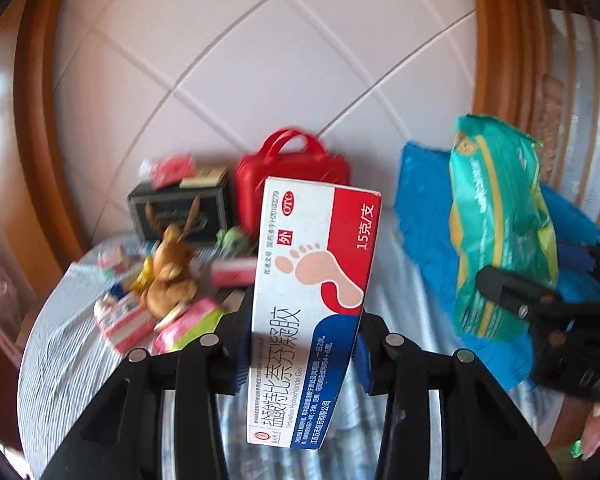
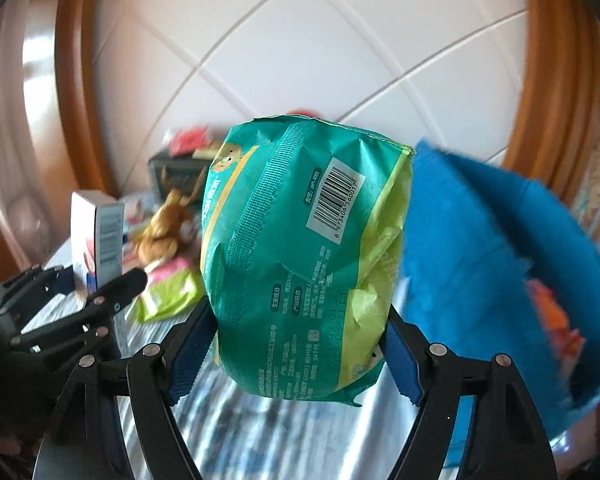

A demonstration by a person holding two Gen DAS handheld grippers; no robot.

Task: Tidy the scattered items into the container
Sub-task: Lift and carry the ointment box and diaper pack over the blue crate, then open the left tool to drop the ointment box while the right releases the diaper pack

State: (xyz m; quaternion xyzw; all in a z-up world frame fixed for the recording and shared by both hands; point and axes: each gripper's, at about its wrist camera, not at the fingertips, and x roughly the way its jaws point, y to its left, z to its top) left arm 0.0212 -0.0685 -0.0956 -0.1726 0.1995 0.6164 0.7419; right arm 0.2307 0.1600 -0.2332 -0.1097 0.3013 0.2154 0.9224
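Here, both grippers stood lifted above the striped tablecloth (image 1: 60, 344), each carrying one item. The left gripper (image 1: 300, 344) was clenched on a white, red and blue ointment box (image 1: 312, 304) printed with a pink footprint; the box stood on end between the blue pads, its upper half rising clear of the fingers. The right gripper (image 2: 300, 344) was clamped on a green wipes pack (image 2: 304, 256), its jaws spread wide around the soft bulk, barcode label facing the camera. In the left wrist view the same pack (image 1: 500, 232) appeared to the right of the box, held well off the cloth by the black fingers.

Behind and to the right of the pack lay a blue container (image 2: 500, 248), its fabric wall close to the pack; something orange showed inside it, too blurred to name. Neither held item was in the container.

Left of the box, scattered things remained on the cloth: a brown plush rabbit (image 1: 172, 272), pink sachets (image 1: 188, 324) just beside it, and other small packets, blurred. Farther back stood a dark gift box (image 1: 180, 212) with small boxes piled on top, and next to it a red case (image 1: 292, 184) with a handle, partly hidden by the ointment box. White tiled wall and wooden framing closed the background.
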